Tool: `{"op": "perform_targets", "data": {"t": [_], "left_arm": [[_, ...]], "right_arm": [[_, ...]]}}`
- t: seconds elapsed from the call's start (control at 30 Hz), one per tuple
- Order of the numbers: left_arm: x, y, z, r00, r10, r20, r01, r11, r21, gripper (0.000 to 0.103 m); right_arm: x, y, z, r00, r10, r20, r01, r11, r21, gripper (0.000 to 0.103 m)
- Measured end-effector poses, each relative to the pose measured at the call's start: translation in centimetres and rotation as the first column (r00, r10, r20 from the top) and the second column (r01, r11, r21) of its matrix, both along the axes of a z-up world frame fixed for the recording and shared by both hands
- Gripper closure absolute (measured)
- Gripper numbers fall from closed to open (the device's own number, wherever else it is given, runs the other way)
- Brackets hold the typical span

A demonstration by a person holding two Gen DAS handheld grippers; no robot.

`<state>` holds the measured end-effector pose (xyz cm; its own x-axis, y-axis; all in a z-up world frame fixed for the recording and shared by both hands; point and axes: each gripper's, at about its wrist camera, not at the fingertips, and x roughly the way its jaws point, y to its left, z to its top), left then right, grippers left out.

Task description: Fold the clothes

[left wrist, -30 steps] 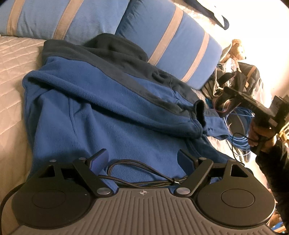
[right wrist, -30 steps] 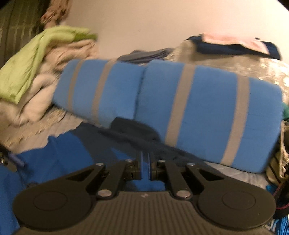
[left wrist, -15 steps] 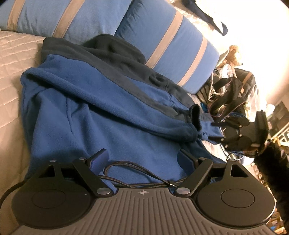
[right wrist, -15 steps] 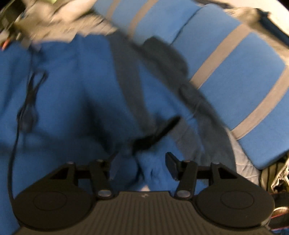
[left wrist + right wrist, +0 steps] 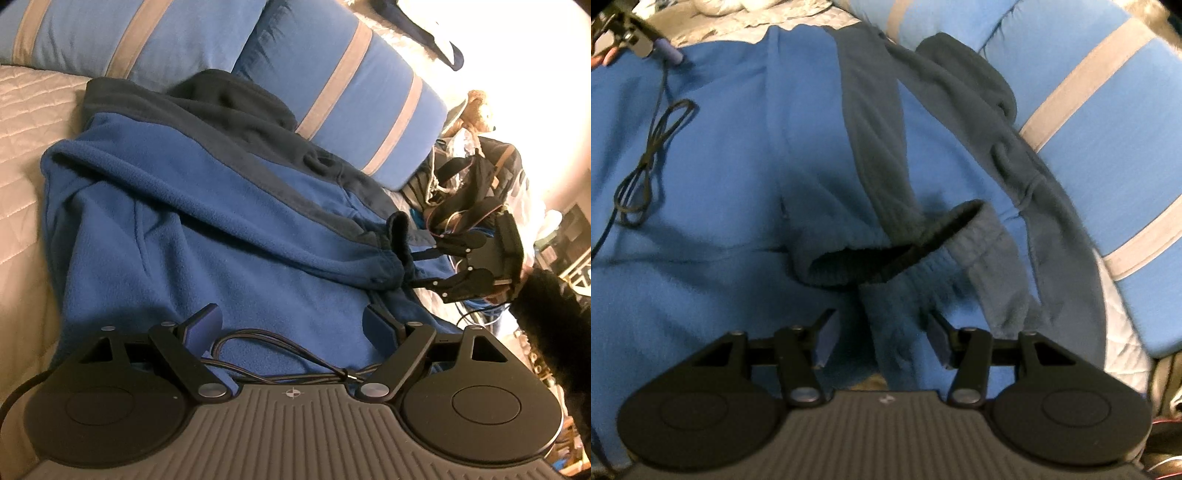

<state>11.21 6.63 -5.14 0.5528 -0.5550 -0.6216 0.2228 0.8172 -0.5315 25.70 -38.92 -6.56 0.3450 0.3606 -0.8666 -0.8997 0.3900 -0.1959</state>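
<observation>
The blue fleece jacket covers most of the bed, striped pillows close the far side against its dark collar, a looped black cable lies on the cloth, and only the quilted bedspread beside is free.

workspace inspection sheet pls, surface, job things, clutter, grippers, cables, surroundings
surface: quilted cream bedcover, bare at the left of the left wrist view.
job's things: blue fleece jacket spread on the bed; dark collar against the striped pillows; sleeve cuff lies open on the body.
clutter: bags and straps piled beside the bed, stuffed toy above them.
grippers: left gripper open, low over the jacket hem; right gripper open, just short of the cuff, holding nothing.
cables: thin black looped cable lying on the jacket.
surroundings: bright washed-out wall at the right of the left wrist view; detail unclear.
</observation>
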Motion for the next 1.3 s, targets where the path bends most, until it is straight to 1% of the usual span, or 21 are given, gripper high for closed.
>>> {"op": "perform_targets", "data": {"t": [0.07, 0.1, 0.2, 0.33, 0.37, 0.4, 0.47, 0.57, 0.7, 0.77, 0.87, 0.97, 1.0, 1.13, 1.23, 1.3], "left_arm": [[0.0, 0.0, 0.0, 1.0, 0.0, 0.002, 0.0, 1.0, 0.001, 0.019], [0.0, 0.0, 0.0, 1.0, -0.001, 0.003, 0.001, 1.0, 0.001, 0.019], [0.0, 0.0, 0.0, 1.0, -0.003, 0.002, 0.003, 1.0, -0.002, 0.019], [0.0, 0.0, 0.0, 1.0, -0.005, 0.002, 0.005, 1.0, 0.0, 0.019], [0.1, 0.0, 0.0, 1.0, -0.006, 0.002, 0.006, 1.0, 0.001, 0.019], [0.1, 0.0, 0.0, 1.0, -0.006, 0.002, 0.006, 1.0, 0.003, 0.019], [0.0, -0.1, 0.0, 1.0, -0.006, 0.002, 0.006, 1.0, 0.005, 0.019], [0.0, -0.1, 0.0, 1.0, -0.004, 0.001, 0.004, 1.0, 0.006, 0.019], [0.0, -0.1, 0.1, 1.0, -0.001, 0.001, 0.001, 1.0, 0.009, 0.019], [-0.1, -0.1, 0.1, 1.0, 0.0, 0.001, 0.0, 1.0, 0.01, 0.019], [0.0, -0.1, 0.1, 1.0, -0.001, -0.001, 0.001, 1.0, 0.009, 0.019], [0.0, -0.1, 0.1, 1.0, -0.002, -0.002, 0.002, 1.0, 0.011, 0.019], [0.0, -0.1, 0.1, 1.0, -0.002, -0.002, 0.002, 1.0, 0.013, 0.019], [0.0, -0.1, 0.1, 1.0, -0.003, -0.002, 0.003, 1.0, 0.013, 0.019], [0.0, -0.1, 0.0, 1.0, -0.001, -0.003, 0.001, 1.0, 0.011, 0.019], [0.0, -0.1, 0.0, 1.0, -0.002, -0.001, 0.002, 1.0, 0.01, 0.019]], "right_arm": [[0.1, 0.3, -0.5, 1.0, 0.002, -0.029, -0.001, 1.0, 0.017, 0.037], [-0.1, 0.4, -0.7, 0.999, 0.007, -0.039, -0.006, 1.0, 0.02, 0.046], [-1.2, 0.2, -1.3, 0.997, 0.031, -0.067, -0.03, 0.999, 0.009, 0.053], [-2.3, -0.1, -1.2, 0.996, 0.06, -0.07, -0.061, 0.998, -0.007, 0.053], [-2.4, -0.2, -0.9, 0.996, 0.061, -0.063, -0.062, 0.998, -0.006, 0.052], [-2.5, -0.3, -0.6, 0.998, 0.058, -0.037, -0.059, 0.998, -0.004, 0.044], [-2.5, -0.4, -0.1, 0.999, 0.047, 0.011, -0.047, 0.999, 0.006, 0.045], [-2.2, -0.2, 0.3, 0.998, 0.041, 0.046, -0.042, 0.999, 0.016, 0.045], [-2.5, 0.5, -0.6, 0.995, 0.064, 0.082, -0.062, 0.998, -0.028, 0.049], [-2.6, 0.9, -1.0, 0.992, 0.075, 0.101, -0.07, 0.996, -0.051, 0.05], [-2.8, 1.2, -1.8, 0.987, 0.078, 0.138, -0.068, 0.995, -0.078, 0.053], [-2.5, 1.4, -2.2, 0.99, 0.041, 0.138, -0.032, 0.997, -0.067, 0.065], [-2.4, 1.5, -2.3, 0.99, 0.029, 0.136, -0.021, 0.998, -0.061, 0.078], [-2.5, 1.7, -2.1, 0.986, 0.026, 0.165, -0.016, 0.998, -0.06, 0.081], [-2.4, 1.3, -0.8, 0.98, -0.007, 0.197, 0.011, 1.0, -0.023, 0.083], [-2.0, 0.8, 0.7, 0.975, -0.056, 0.213, 0.05, 0.998, 0.032, 0.083]]}}
